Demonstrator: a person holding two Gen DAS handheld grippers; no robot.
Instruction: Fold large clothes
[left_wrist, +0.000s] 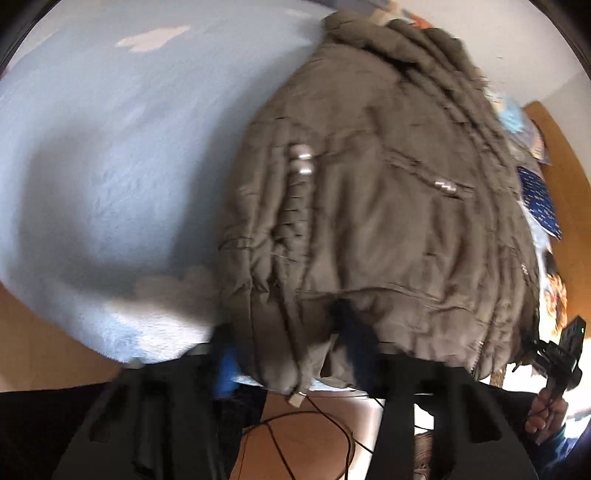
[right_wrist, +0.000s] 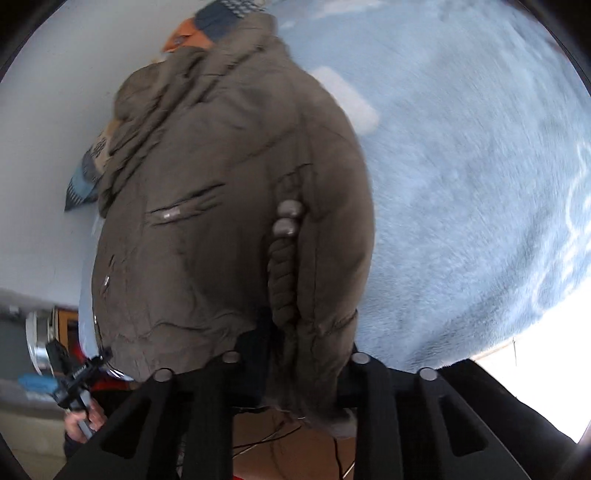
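Left wrist view: brown padded jacket (left_wrist: 369, 206) is lying on a pale blue fleecy bed cover (left_wrist: 110, 166), its hem hanging over the near edge, and the left tool (left_wrist: 295, 354) is pinching that hem, creased matte cloth bunching between its dark fingers. Right wrist view: the right tool (right_wrist: 295, 363) is clamping the hem beside a ribbed knit band (right_wrist: 282, 273); the jacket is looking bulky, soft and floppy, best held by hem corners.
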